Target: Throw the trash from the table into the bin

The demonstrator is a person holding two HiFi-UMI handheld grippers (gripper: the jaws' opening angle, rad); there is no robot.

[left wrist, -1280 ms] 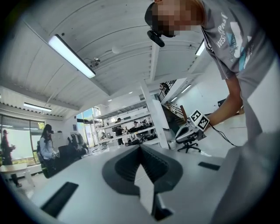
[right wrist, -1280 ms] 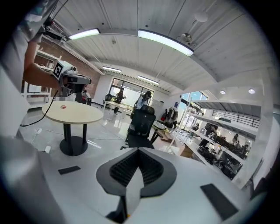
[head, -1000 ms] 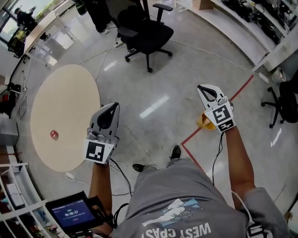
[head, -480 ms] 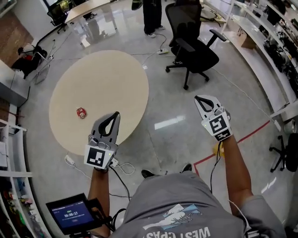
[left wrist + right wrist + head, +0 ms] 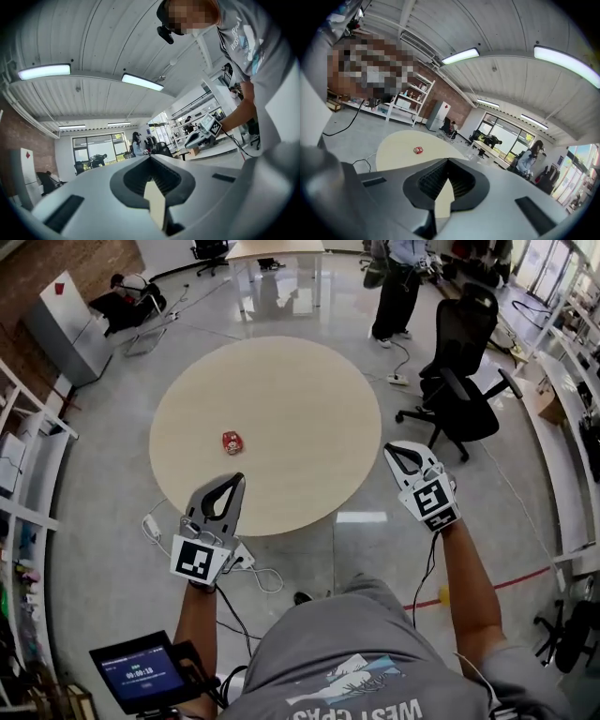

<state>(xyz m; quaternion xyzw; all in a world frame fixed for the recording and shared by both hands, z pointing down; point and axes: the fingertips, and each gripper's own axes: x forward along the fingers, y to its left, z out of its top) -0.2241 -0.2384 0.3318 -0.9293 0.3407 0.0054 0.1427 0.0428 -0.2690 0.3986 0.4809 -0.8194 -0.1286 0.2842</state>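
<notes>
A small red piece of trash [image 5: 232, 441] lies on the round beige table [image 5: 300, 399], left of its middle. My left gripper [image 5: 229, 483] is held at the table's near edge, below the trash, shut with nothing in it. My right gripper [image 5: 397, 455] hangs just off the table's right edge, also shut and empty. In the right gripper view the trash [image 5: 417, 150] sits on the table [image 5: 396, 147] well beyond the closed jaw tips [image 5: 448, 161]. The left gripper view looks level across the room over its closed tips [image 5: 150, 157]. No bin is in view.
A black office chair [image 5: 461, 376] stands right of the table, and a person [image 5: 397, 282] stands behind it. A white cable and power strip [image 5: 153, 523] lie on the floor by my left hand. Shelves [image 5: 26, 474] line the left wall. Red floor tape [image 5: 511, 580] runs at lower right.
The head view has swung round, so the table went from the far left to the centre. Both grippers, still shut, now sit at its near edge, closer to the red trash.
</notes>
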